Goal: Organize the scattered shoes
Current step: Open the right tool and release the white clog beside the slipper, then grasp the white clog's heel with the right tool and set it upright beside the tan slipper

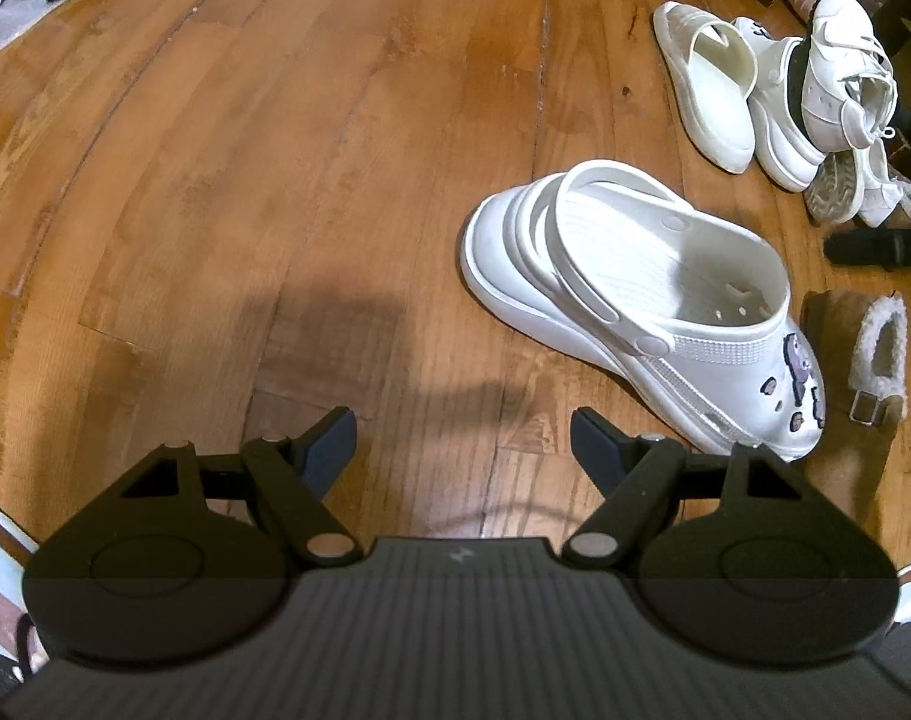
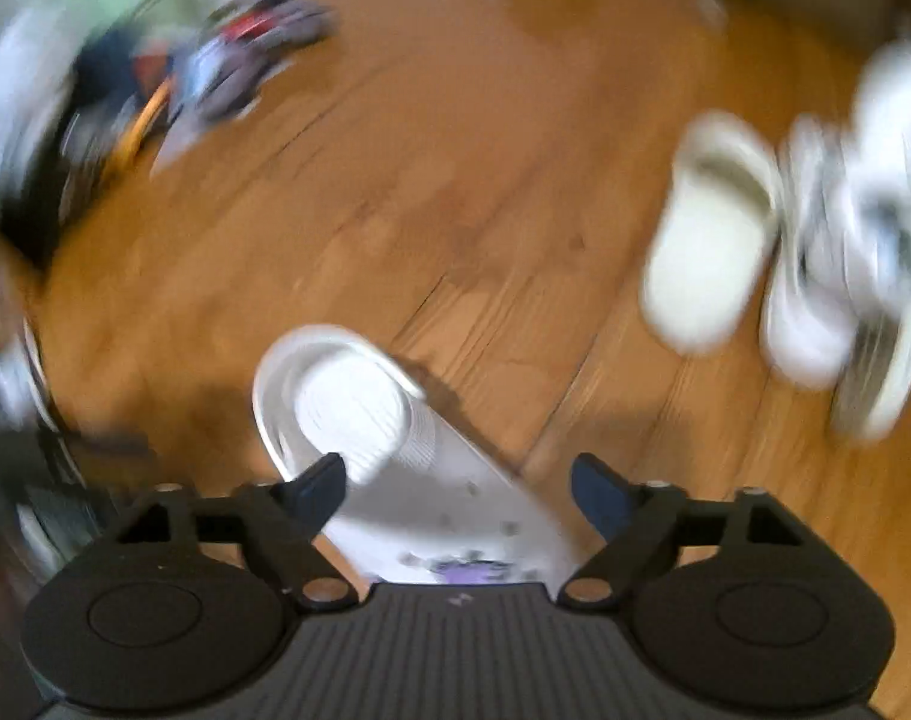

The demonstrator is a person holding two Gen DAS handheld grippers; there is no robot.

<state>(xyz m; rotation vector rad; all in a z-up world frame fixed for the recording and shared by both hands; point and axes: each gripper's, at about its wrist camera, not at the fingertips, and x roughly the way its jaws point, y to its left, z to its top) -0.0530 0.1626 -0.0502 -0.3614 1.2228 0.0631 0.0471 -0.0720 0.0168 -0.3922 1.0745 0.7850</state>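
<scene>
Clog (image 1: 641, 306) sits on the wood floor (image 1: 275, 180), standing apart from the rest, and we read this as the gap between one placement and the next pick. Our right gripper (image 2: 458, 489) hangs directly over it with jaws spread wide; the clog shows between the fingers in that view, but the pads are not pressing on it (the picture is badly smeared, so we cannot say whether a finger brushes the heel strap). Our left gripper (image 1: 464, 447) hovers above bare floor just beside the clog, jaws wide apart too, holding nothing.

In the left wrist view the clog stands upright on its sole. Its long axis runs on a diagonal, heel and strap toward the upper left, toe with the purple charms (image 1: 800, 369) toward the lower right, near a fuzzy slipper (image 1: 875, 354).

Farther off, a pile (image 1: 785, 102) of white shoes waits: a slide, what looks like the matching clog, and sneakers tipped onto one another. Next, we judge, one gripper goes to that pile for the partner clog. That calls for a grip across a narrow wall or the strap, since the body looks too wide to span, then setting it down parallel, toes the same way.
</scene>
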